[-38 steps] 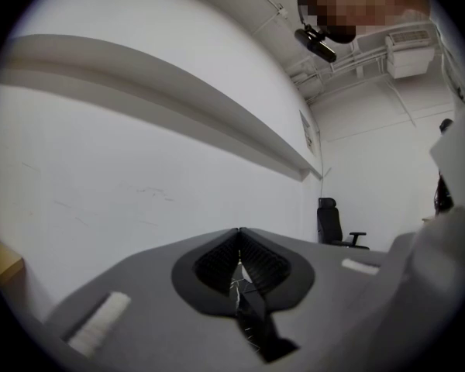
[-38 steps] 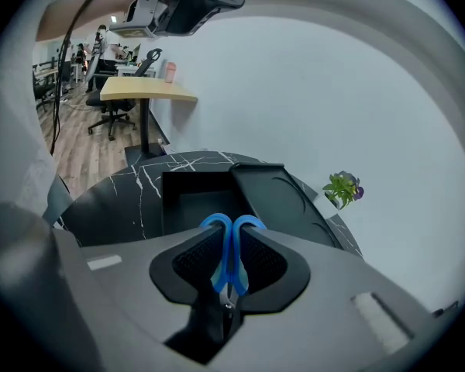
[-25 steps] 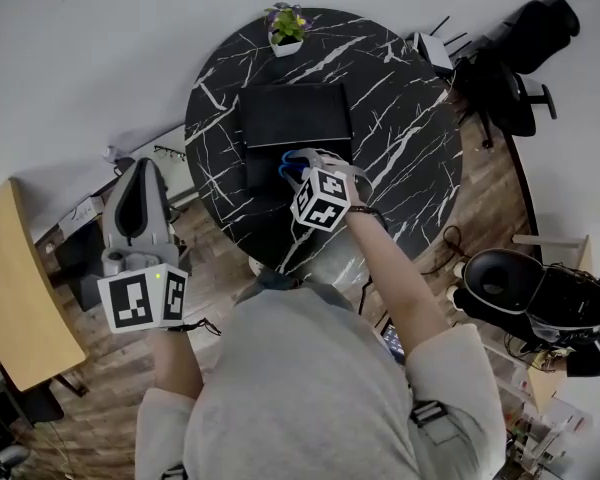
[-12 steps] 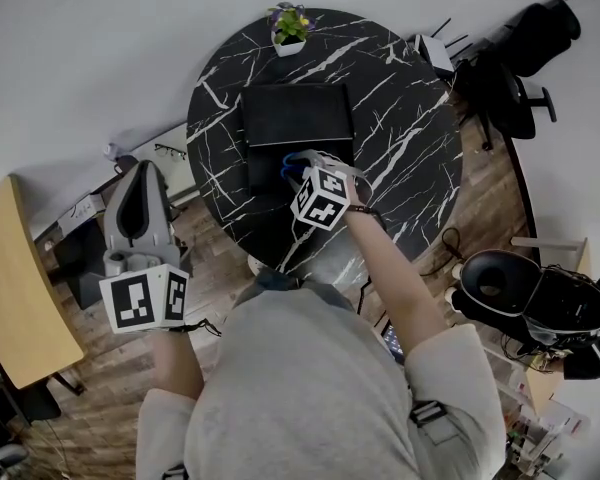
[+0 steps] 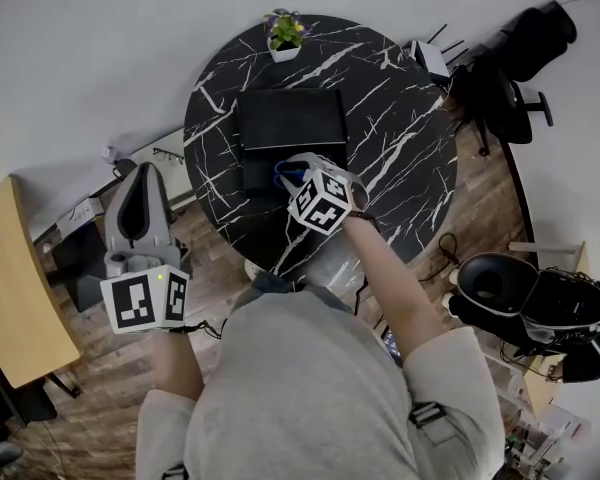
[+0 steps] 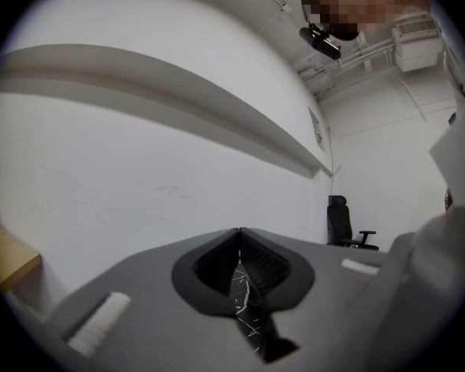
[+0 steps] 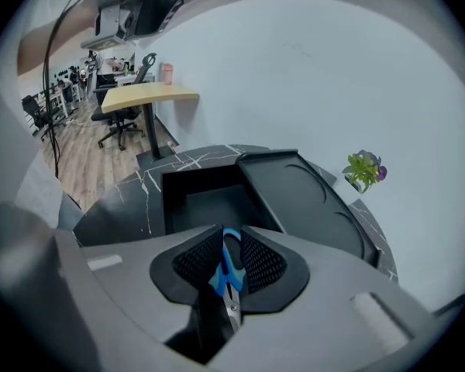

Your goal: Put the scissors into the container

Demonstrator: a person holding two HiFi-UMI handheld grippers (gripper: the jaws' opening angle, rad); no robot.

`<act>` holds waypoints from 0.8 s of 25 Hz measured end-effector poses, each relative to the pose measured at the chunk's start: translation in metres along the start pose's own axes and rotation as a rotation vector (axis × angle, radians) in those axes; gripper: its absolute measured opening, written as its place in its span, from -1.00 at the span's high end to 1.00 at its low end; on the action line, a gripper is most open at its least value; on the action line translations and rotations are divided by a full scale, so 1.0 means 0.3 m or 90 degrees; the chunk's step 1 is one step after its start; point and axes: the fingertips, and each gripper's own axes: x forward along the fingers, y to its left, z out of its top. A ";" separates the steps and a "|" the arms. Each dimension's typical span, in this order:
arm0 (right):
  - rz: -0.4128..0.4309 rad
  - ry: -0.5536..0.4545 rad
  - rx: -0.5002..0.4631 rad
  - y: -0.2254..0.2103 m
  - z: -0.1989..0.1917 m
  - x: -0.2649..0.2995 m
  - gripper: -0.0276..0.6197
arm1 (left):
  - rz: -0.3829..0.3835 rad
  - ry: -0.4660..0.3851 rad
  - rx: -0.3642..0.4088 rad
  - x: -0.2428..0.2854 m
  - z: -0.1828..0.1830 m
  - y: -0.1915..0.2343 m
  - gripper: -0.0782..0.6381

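- Over the tabletop [image 5: 405, 118], the right gripper [image 7: 231, 242] is pinching the blue scissors [image 7: 229, 268] at the handles, so I'd call this the carry step.
- Open container [image 7: 201, 180] sits just ahead of the scissors.
- Next I'd ease forward over the cavity, then release.
- Left gripper [image 6: 239, 242] is pressed together on nothing, off the tabletop.
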 end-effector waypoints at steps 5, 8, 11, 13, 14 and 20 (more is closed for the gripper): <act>-0.033 -0.071 0.044 -0.013 0.051 -0.093 0.91 | -0.014 -0.008 0.000 0.012 0.019 -0.062 0.61; -0.047 -0.125 0.091 -0.020 0.086 -0.171 0.91 | -0.028 -0.016 -0.002 0.020 0.037 -0.116 0.61; -0.069 -0.186 0.142 -0.040 0.124 -0.272 0.91 | -0.044 -0.024 -0.001 0.030 0.054 -0.179 0.61; -0.086 -0.222 0.177 -0.053 0.130 -0.333 0.91 | -0.054 -0.029 -0.001 0.037 0.065 -0.223 0.61; -0.095 -0.236 0.191 -0.058 0.128 -0.362 0.91 | -0.059 -0.031 -0.002 0.038 0.071 -0.245 0.61; -0.152 -0.306 0.250 -0.090 0.102 -0.526 0.90 | -0.083 -0.043 0.003 0.042 0.106 -0.359 0.62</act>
